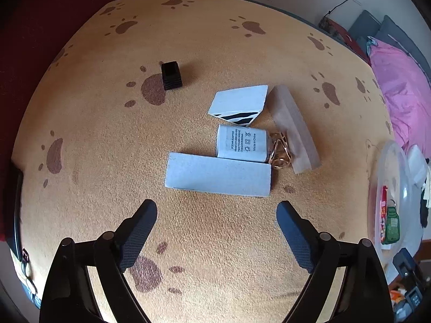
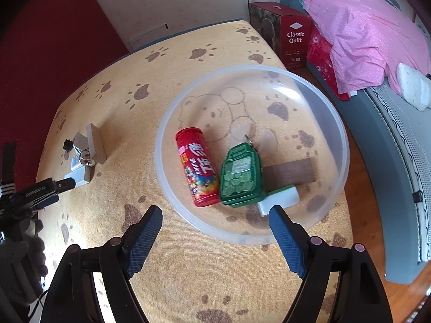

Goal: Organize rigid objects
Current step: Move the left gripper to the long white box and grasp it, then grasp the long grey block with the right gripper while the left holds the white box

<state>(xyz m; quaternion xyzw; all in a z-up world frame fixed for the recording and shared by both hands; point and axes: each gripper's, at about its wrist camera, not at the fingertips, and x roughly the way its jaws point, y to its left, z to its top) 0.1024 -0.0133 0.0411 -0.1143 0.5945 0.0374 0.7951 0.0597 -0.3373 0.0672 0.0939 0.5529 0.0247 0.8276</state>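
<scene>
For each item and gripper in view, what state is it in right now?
Left gripper: open, empty.
Right gripper: open, empty.
Clear round plastic bowl: upright, partly filled.
Red Skittles candy tube: lying in bowl.
Green jar-shaped pouch: flat in bowl.
White power adapter: lying on cloth, outside bowl.
Long white rectangular block: flat on cloth.
Small black ribbed cap: on cloth, apart from the others.

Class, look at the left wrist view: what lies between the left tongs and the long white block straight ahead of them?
Nothing: in the left wrist view only bare paw-print cloth separates the open left tongs from the long white block.
</scene>
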